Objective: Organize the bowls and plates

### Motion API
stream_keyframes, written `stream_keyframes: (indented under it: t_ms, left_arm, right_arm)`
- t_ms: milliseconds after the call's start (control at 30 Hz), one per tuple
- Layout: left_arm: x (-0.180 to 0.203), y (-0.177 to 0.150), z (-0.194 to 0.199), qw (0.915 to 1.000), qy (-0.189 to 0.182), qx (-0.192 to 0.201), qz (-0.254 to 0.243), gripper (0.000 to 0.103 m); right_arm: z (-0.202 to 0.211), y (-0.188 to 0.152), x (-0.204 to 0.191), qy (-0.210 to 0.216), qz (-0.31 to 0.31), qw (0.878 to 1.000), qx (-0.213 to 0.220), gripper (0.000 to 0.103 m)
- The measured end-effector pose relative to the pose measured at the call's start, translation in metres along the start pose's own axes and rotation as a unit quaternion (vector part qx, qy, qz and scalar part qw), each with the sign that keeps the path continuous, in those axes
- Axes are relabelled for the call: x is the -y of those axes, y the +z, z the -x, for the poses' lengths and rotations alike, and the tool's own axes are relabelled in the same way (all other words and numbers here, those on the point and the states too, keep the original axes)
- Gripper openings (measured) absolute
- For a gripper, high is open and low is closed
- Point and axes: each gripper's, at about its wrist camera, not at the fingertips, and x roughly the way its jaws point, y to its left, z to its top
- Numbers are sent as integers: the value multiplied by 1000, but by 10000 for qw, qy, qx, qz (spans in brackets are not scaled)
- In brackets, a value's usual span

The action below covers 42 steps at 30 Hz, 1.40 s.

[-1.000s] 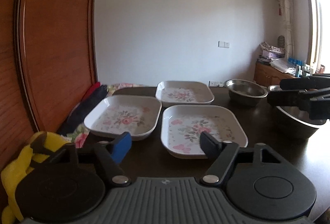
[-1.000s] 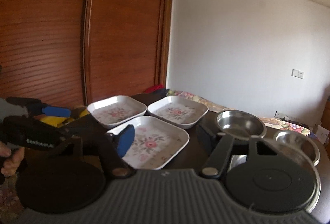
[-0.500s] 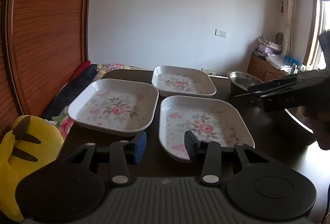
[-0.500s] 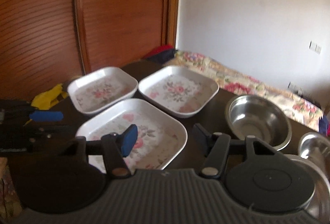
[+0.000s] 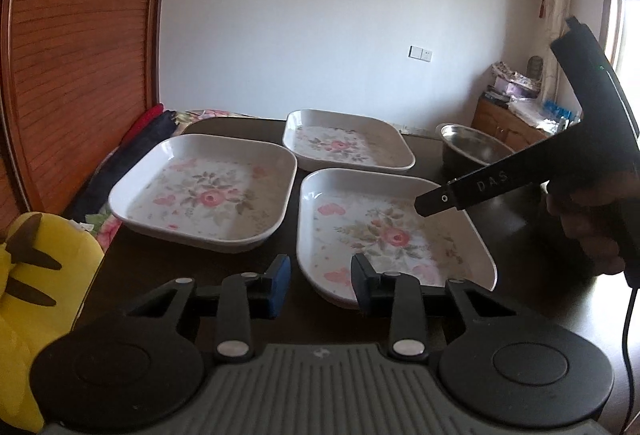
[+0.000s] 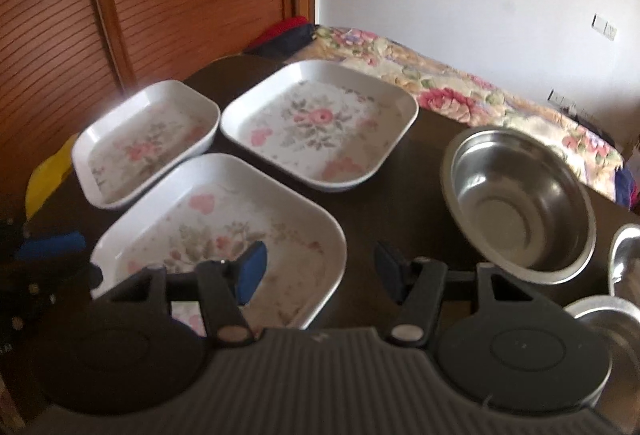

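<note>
Left gripper [image 5: 320, 281]: fingers spread, blue pad on one side, black on the other, nothing pinched, the near-left corner of the nearest plate [image 5: 392, 231] framed in the gap. Contact with the rim? Cannot tell.

Right gripper [image 6: 320, 273]: fingers spread wider, empty, straddling the right edge of that same nearest plate [image 6: 224, 231], blue pad over the floral inside, other finger over bare dark table [image 6: 404, 179]. Seen from the left wrist camera as a black handle, right gripper [image 5: 432, 203] slanting down over the plate's far-right part.

Three white square floral plates, all flat, open side up, no clear long axis, rounded corners, sides roughly in line with each other. Left plate [image 5: 206, 191] just beside the nearest one, narrow strip of table between; far plate [image 5: 346, 141] behind, also apart. In the right wrist view: left plate [image 6: 144, 141], far plate [image 6: 320, 123].

Steel bowl [image 6: 520, 197] upright, to the right of the plates, well apart from them; same steel bowl [image 5: 474, 147] partly hidden behind the handle. More steel bowls [image 6: 624, 287] cut off at the right edge.
</note>
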Motion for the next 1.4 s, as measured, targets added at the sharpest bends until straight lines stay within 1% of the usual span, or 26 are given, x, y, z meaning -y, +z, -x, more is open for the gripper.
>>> stream_keyframes:
  t_ms: [200, 267, 367, 433, 533, 600, 633, 667, 767, 900, 1033, 1400]
  left_arm:
    - [0, 1, -4, 10000, -52, -48, -3, 44]
    - [0, 0, -6, 9999, -127, -107, 22, 37]
    - [-1, -1, -8, 9998, -134, -101, 70, 31]
    - [-1, -2, -8, 9999, -87, -87, 69, 31]
    - [-1, -3, -8, 10000, 24, -48, 40, 31]
    - [-1, -4, -7, 10000, 55, -24, 68, 30]
    - [-1, -4, -6, 9999, 91, -9, 81, 27]
    - [-1, -4, -6, 9999, 121, -8, 108, 26]
    - [2, -4, -1, 9998, 136, 48, 110, 24]
    - [8, -7, 8, 9999, 125, 113, 4, 23]
    - [16, -8, 20, 9997, 115, 202, -76, 22]
    - [33, -23, 56, 9993, 11, 367, -90, 22]
  right_arm:
    - [-8, 2, 2, -20, -79, 9997, -220, 61]
    - [-10, 3, 4, 42, -120, 9996, -263, 61]
    - [-13, 2, 4, 65, -124, 9994, -301, 60]
    - [-10, 0, 3, 130, -100, 9995, -263, 48]
    - [-7, -3, -1, 19, -52, 9998, -193, 40]
    - [-4, -5, 3, 0, -151, 9998, -130, 29]
    - [-3, -6, 5, 1, -218, 9997, -108, 26]
    - [-2, -8, 7, 12, -294, 9995, -82, 23]
    - [2, -16, 7, -14, -378, 9993, 18, 19]
    - [13, -25, 9, -18, -492, 9986, 194, 16]
    - [22, -30, 12, -6, -563, 9980, 292, 16]
    - [52, -54, 7, -14, -672, 9964, 509, 16]
